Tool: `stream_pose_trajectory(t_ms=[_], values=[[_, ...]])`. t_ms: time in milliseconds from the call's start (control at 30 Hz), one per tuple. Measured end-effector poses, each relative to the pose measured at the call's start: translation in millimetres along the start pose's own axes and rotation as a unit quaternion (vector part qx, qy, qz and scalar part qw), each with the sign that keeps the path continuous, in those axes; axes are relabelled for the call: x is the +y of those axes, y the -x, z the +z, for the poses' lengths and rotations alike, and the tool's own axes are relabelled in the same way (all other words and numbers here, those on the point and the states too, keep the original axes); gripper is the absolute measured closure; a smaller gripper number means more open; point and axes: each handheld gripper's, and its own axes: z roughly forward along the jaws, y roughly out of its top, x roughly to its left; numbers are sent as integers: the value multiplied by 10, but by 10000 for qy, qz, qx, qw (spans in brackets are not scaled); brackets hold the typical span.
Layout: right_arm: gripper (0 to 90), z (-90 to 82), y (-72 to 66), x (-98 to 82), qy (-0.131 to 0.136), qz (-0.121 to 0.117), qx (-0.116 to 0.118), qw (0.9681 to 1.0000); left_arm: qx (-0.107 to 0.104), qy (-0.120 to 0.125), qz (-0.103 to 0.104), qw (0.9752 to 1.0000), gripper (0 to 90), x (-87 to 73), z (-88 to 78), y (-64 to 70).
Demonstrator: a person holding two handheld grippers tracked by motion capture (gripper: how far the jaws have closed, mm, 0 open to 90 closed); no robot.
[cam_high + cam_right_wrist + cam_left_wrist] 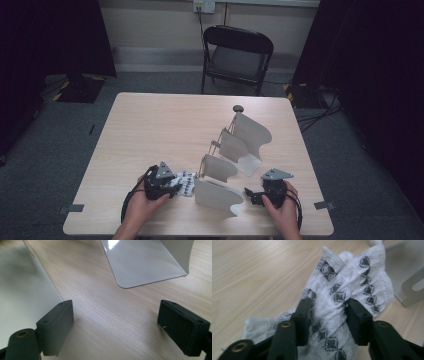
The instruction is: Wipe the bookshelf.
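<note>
Left hand-held gripper [328, 312] clamped, right hand-held gripper [115, 325] agape

Cloth [347, 287]: white woven fabric, rough and frayed, with dark diamond pattern; table [150, 130]: pale wood-grain top, smooth and matt; rack [147, 262]: grey sheet dividers, smooth and glossy; pads [56, 326]: black, matt.

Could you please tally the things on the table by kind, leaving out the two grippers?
Pale curved dividers: 4 (nearest, next, third, farthest)
White cloth with dark diamond pattern: 1
Small dark round object: 1
Total: 6
</note>
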Motion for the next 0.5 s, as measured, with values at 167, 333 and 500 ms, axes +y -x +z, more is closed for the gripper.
stream_pose_trajectory(t_ms=[167,333,500], values=[[130,0,0,0,0,-1,0,10000,-17,-104,84,9999,714,6,-23,38],[130,0,0,0,1,0,0,10000,-103,-98,-189,9997,745,3,-38,38],[130,0,0,0,1,-1,-2,10000,-176,-100,-421,9989,749,-8,-80,40]])
